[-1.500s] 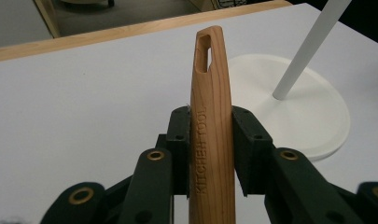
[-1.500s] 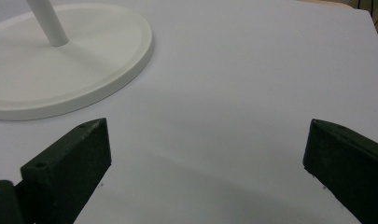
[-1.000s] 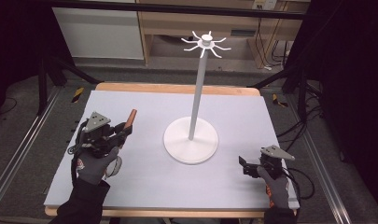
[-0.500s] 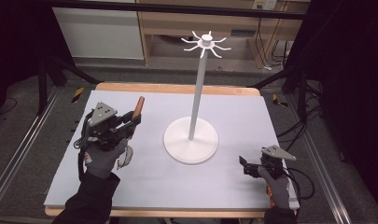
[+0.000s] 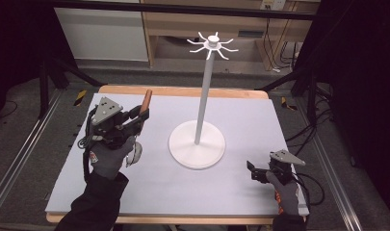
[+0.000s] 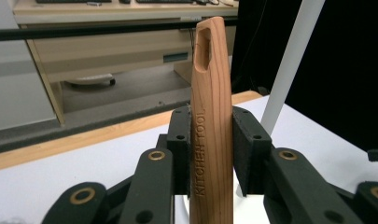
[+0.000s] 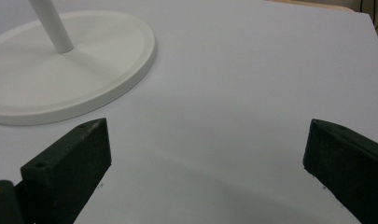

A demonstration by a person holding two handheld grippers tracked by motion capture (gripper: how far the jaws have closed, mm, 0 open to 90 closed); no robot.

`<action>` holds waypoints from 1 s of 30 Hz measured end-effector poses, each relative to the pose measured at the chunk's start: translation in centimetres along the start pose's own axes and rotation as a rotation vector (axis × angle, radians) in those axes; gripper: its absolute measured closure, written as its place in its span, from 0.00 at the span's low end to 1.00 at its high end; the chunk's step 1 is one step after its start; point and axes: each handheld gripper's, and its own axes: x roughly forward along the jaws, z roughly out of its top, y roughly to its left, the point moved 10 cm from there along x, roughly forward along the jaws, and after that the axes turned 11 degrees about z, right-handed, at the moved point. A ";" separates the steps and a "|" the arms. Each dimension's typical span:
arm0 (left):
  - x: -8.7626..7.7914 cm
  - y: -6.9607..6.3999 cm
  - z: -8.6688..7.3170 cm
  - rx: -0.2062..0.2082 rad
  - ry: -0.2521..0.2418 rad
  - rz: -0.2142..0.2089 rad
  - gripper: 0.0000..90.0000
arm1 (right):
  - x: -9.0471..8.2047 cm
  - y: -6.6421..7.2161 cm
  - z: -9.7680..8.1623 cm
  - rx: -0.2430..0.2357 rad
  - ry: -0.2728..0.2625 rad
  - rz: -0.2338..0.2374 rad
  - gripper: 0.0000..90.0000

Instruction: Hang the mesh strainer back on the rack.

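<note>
The wooden utensil handle (image 6: 210, 121) is being held clamped in the left tongs (image 5: 135, 120) and has been raised off the table (image 5: 260, 120), nearer the hook stand (image 5: 202, 96). The right tongs (image 7: 205, 154) are being kept apart, idle.

Wooden kitchen tool (image 6: 210, 126), slotted handle end up, near upright, clamped in left gripper (image 6: 210, 154), above table left of stand

Left claw (image 5: 140, 118) grips a wooden-handled utensil (image 5: 145, 102).

White stand (image 5: 197, 144) blocks table (image 5: 260, 115) centre; open surface between it and each tool, either side.
</note>
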 end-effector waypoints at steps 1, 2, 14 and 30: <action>0.0 -0.1 0.2 -0.001 -0.004 -0.002 0.78 | 0.0 0.0 0.0 0.000 0.000 0.000 0.01; 0.0 -0.2 0.3 0.002 -0.008 0.000 0.78 | 0.0 0.0 0.0 0.000 -0.001 0.000 0.01; -0.3 -1.2 2.6 -0.008 -0.063 -0.012 0.78 | 0.0 0.1 0.1 0.003 -0.007 0.006 0.01; -1.0 -3.2 8.2 -0.012 -0.166 -0.032 0.78 | 0.0 0.1 0.1 0.005 -0.009 0.010 0.01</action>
